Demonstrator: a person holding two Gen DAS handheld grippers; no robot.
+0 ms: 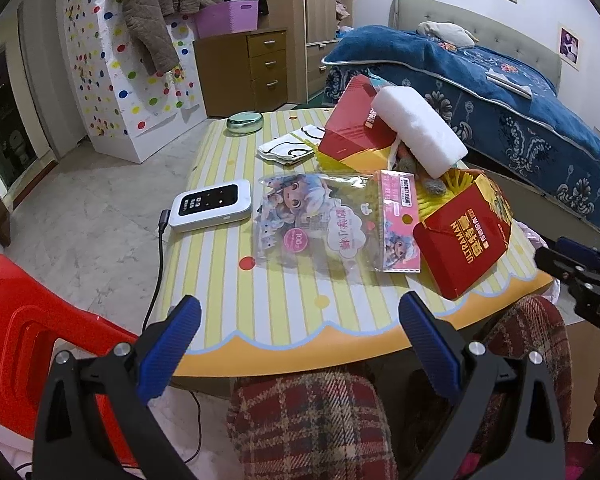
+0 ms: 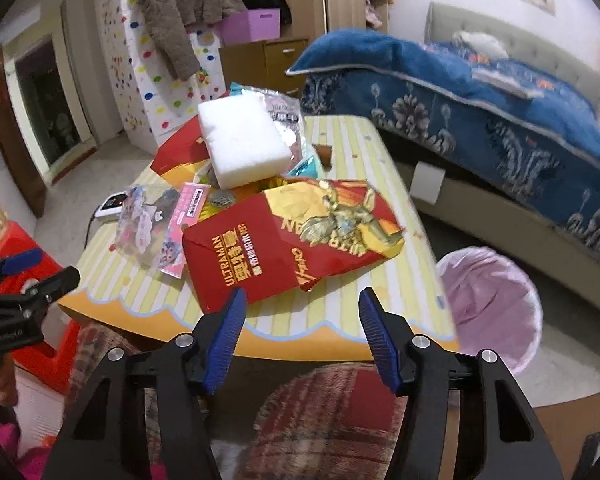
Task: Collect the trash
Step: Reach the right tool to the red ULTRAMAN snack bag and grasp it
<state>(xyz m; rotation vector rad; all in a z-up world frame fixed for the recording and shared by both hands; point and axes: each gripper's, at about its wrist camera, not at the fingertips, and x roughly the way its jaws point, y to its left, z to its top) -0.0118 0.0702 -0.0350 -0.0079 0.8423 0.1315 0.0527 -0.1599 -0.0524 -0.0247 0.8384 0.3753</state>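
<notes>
On the yellow striped table (image 1: 220,184) lies trash: a torn red Ultraman box (image 1: 466,236) (image 2: 284,240), a white foam block (image 1: 418,128) (image 2: 242,140) resting on it, and a clear cartoon plastic bag (image 1: 320,220) (image 2: 148,220). A folded paper napkin (image 1: 288,146) lies farther back. My left gripper (image 1: 300,320) is open and empty, over the table's near edge in front of the bag. My right gripper (image 2: 302,312) is open and empty, just short of the red box. A pink-lined trash bin (image 2: 496,304) stands on the floor right of the table.
A white pocket device (image 1: 212,210) with a cable and a green round case (image 1: 244,122) lie on the table. A red plastic stool (image 1: 20,340) stands at the left. A bed with a blue blanket (image 2: 480,112) is at the right. Plaid-trousered knees (image 1: 320,420) are below the table edge.
</notes>
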